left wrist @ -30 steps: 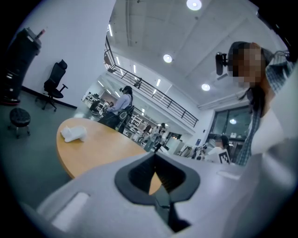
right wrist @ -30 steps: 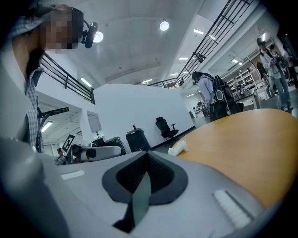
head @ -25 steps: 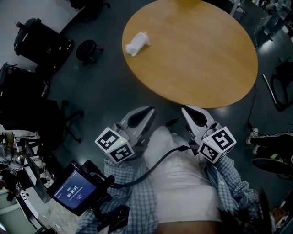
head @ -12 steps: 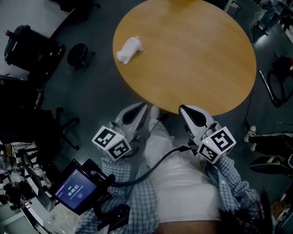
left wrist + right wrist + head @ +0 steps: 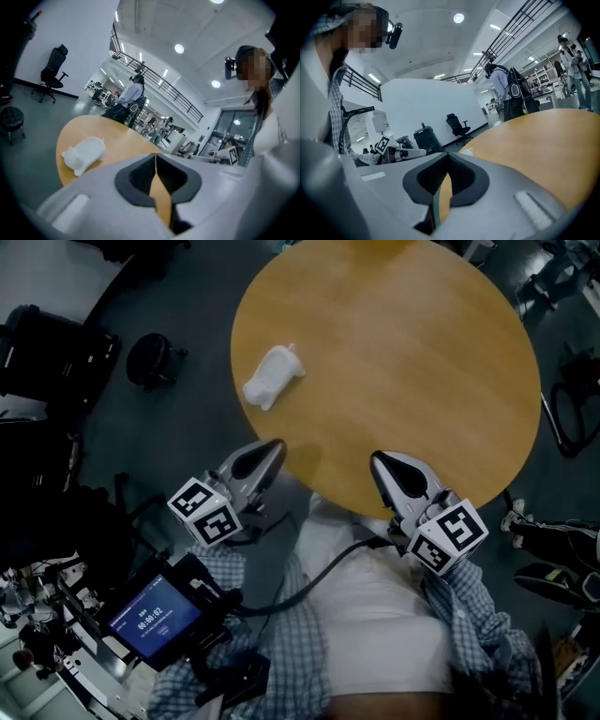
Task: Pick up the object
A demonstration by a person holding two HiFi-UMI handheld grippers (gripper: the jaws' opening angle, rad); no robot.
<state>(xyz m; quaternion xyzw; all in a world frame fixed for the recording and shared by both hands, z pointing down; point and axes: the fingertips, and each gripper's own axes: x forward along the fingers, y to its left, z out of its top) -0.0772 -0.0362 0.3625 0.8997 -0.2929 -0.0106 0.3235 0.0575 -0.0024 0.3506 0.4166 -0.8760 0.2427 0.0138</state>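
A small white animal-shaped toy (image 5: 273, 377) lies on its side near the left edge of the round wooden table (image 5: 422, 362). It also shows in the left gripper view as the white toy (image 5: 84, 153) at the table's near rim. My left gripper (image 5: 270, 447) hangs just off the table's edge, below the toy, shut with nothing in it. Over the table's near edge my right gripper (image 5: 382, 463) is shut and empty too. A sliver of the toy (image 5: 467, 151) peeks above the right gripper's jaws.
Black office chairs (image 5: 52, 343) and a round stool (image 5: 150, 359) stand on the grey floor left of the table. A handheld screen (image 5: 155, 620) sits at my lower left. A black cable crosses my shirt. People stand beyond the table in both gripper views.
The table and toy have drawn closer and lower in the head view. My left gripper has shifted left and up toward the table's edge. The right gripper has hardly moved.
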